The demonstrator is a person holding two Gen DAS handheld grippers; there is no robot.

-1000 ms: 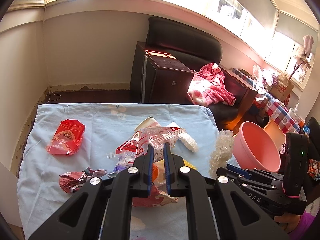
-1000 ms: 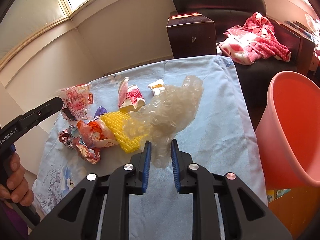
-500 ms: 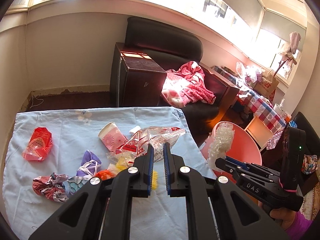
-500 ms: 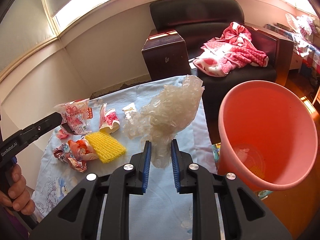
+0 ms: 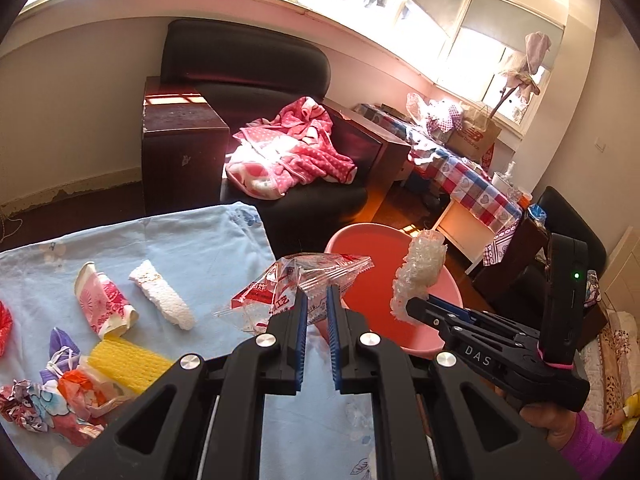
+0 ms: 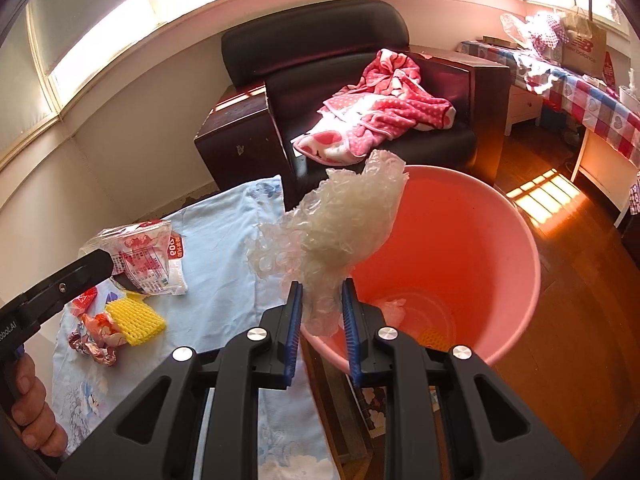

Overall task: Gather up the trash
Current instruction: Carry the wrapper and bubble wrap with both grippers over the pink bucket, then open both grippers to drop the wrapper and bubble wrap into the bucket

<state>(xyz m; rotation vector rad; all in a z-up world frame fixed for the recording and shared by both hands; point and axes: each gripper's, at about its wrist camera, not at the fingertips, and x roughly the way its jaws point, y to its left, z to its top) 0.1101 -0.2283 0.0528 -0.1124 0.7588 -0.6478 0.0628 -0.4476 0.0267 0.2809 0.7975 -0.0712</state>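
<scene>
My left gripper (image 5: 316,304) is shut on a clear plastic wrapper with red print (image 5: 296,284), held above the table's right edge beside the pink bucket (image 5: 372,244). My right gripper (image 6: 320,304) is shut on a wad of clear bubble wrap (image 6: 336,224), held at the near rim of the pink bucket (image 6: 480,240). The bubble wrap (image 5: 420,272) and the right gripper also show in the left wrist view. The wrapper (image 6: 144,256) shows in the right wrist view. The bucket holds some scraps at its bottom.
On the light blue tablecloth (image 5: 192,248) lie a crushed pink paper cup (image 5: 100,304), a white foam net (image 5: 164,300), a yellow foam net (image 5: 124,364) and crumpled wrappers (image 5: 52,400). A black armchair with a pink blanket (image 5: 288,160) stands behind the table.
Both grippers moved right with their loads, from over the table towards the bucket. The bubble wrap now hangs at the bucket's rim and the wrapper is beside the bucket.
</scene>
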